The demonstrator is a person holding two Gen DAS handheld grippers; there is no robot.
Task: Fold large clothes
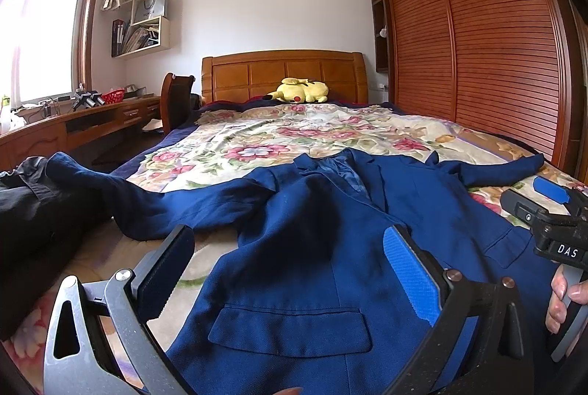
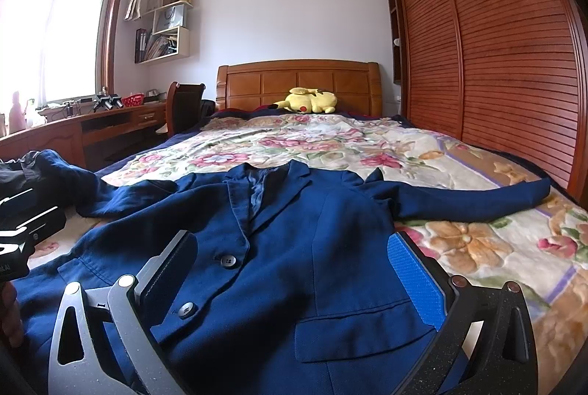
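A black garment (image 1: 25,207) lies at the bed's left edge, touching the left sleeve of the blue jacket (image 2: 294,248) spread front-up across the flowered bedspread (image 2: 477,248) at the foot end, with the left gripper (image 1: 290,277) and right gripper (image 2: 294,281) both gaping empty above it.

Navy blue jacket (image 2: 294,248) on floral bedspread (image 2: 477,248).

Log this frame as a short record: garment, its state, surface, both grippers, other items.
garment: blue blazer
state: spread face up, unfolded, sleeves out to both sides
surface: floral bedspread
left gripper: open, over the blazer's hem, holding nothing
right gripper: open, over the hem, holding nothing
other: yellow plush toy by the headboard; dark clothing at left
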